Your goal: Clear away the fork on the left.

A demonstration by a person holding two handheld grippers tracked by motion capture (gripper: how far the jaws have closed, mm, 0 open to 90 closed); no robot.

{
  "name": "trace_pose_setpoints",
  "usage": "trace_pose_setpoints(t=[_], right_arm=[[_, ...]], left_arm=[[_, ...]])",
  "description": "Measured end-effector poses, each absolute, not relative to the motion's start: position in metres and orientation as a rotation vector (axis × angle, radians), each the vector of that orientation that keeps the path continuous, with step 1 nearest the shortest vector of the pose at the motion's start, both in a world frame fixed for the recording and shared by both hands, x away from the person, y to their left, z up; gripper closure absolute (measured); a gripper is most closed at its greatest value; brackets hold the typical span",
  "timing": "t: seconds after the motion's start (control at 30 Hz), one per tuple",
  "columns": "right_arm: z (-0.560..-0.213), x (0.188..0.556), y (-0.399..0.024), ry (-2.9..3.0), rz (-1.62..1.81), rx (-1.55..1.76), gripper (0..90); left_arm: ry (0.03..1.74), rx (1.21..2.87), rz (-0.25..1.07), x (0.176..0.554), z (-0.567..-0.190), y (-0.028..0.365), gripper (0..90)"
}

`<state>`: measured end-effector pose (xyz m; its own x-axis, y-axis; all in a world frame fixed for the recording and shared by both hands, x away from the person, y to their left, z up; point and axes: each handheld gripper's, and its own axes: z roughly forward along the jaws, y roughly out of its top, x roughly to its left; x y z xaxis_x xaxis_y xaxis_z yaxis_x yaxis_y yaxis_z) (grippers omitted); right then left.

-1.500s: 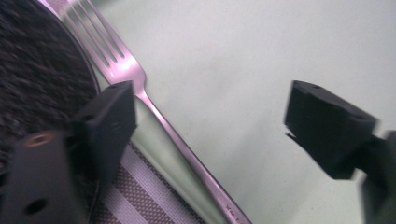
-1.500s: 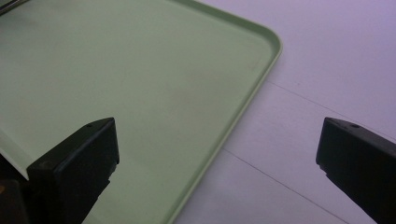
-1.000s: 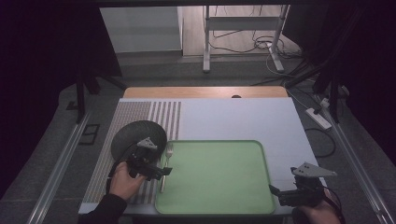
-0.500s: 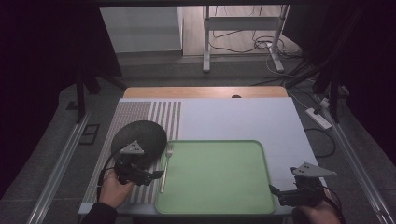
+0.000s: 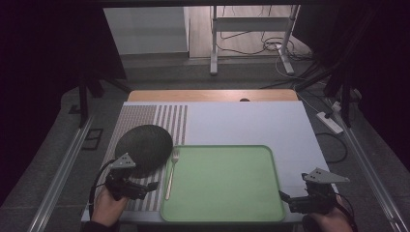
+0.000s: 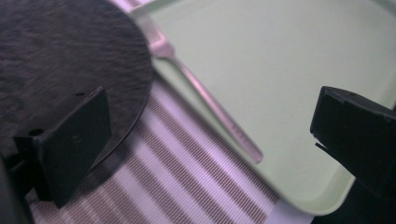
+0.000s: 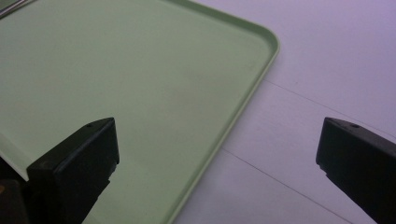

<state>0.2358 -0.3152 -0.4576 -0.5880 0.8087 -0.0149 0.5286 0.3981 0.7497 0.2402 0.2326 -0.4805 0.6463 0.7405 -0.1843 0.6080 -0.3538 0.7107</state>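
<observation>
Fork (image 5: 170, 174), thin, stiff and probably slippery, lies at the tray's (image 5: 270, 193) nine o'clock edge, best pinched mid-handle; left tongs (image 5: 153, 185) and right tongs (image 5: 283, 195) gape empty.

Both grippers are black, and each carries a grey three-cornered plate on top: the left gripper (image 5: 153, 185) with a small plate, the right gripper (image 5: 284, 196) with a longer, flatter one. A black cable loops from the back of the left gripper past the left hand (image 5: 107, 208). Seen close in the gripper views, the fingers (image 6: 74, 140) are matt black slabs with squared tips, each marked by a small round hole near the tip.
</observation>
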Motion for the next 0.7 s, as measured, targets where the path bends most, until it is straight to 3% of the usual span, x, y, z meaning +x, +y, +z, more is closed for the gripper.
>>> trace_pose_setpoints(t=[0.47,0.7], right_arm=[[-0.457,0.236,-0.316,2.276,1.026,1.162,0.0],[-0.457,0.236,-0.316,2.272,1.025,1.165,0.0]], left_arm=[[1.094,1.998,0.231,0.213,-0.490,0.256,0.0],[1.098,1.964,0.300,0.200,-0.487,0.263,0.0]])
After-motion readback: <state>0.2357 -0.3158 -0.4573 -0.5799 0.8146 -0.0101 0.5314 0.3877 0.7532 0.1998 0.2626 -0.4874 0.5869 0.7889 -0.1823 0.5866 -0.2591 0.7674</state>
